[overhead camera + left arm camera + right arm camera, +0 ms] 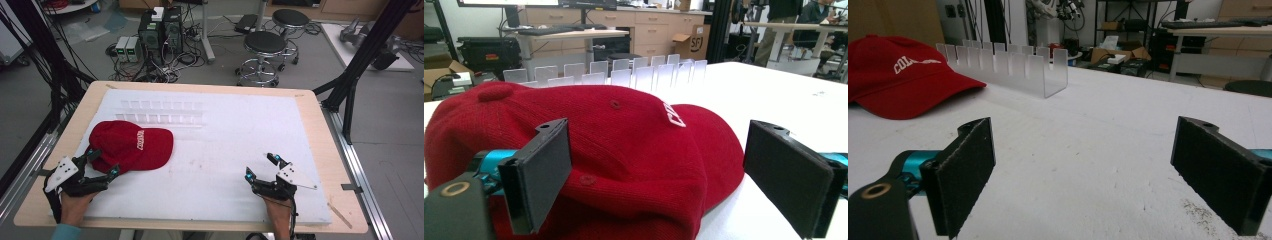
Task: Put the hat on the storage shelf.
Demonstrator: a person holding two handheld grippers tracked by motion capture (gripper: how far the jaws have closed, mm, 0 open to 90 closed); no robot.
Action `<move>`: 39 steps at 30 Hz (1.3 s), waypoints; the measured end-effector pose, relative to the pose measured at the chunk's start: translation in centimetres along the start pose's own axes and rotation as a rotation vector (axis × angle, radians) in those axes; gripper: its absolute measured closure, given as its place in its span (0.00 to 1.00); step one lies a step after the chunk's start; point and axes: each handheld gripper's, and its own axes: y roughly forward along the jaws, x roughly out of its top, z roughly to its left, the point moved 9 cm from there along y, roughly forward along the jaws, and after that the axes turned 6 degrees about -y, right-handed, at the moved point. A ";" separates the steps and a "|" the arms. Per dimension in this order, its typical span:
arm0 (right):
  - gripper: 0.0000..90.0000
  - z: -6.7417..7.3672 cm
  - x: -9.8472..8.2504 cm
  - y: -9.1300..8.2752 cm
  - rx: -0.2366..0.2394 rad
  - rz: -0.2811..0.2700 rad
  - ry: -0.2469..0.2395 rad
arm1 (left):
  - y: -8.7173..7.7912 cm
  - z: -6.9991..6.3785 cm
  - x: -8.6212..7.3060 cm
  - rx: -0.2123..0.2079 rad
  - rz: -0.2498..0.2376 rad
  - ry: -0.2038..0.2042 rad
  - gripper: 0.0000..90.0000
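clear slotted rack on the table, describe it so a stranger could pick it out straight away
On the white table, look to the far left part, just beyond the red cap. The clear slotted rack is a long, low, see-through stand with two rows of upright tabs, the one transparent thing there.

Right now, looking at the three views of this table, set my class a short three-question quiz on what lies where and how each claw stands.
1. True or false: the left claw is shut on the red fabric baseball cap.
2. Which lies nearer the slotted clear plastic rack: (a) the cap, (b) the right claw?
3. Fill in: both claws rest over the white ___ board.

Key: 1 false, its jaws stand open beside the cap. 2 (a). 3 foam.
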 end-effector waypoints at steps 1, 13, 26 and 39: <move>0.11 0.0 0.0 0.0 0.000 0.001 -0.003 | 0.0 0.0 0.0 -0.001 0.001 -0.002 0.14; 0.11 0.0 -0.1 0.1 0.006 0.015 -0.003 | 0.3 0.0 0.1 -0.001 0.035 -0.005 0.13; 0.11 0.1 -0.1 0.2 0.012 0.024 0.001 | 0.1 2.1 3.0 0.111 0.100 -0.002 0.11; 0.11 0.2 -0.2 0.3 0.014 0.033 0.002 | 1.2 5.8 4.0 0.162 0.263 -0.047 0.07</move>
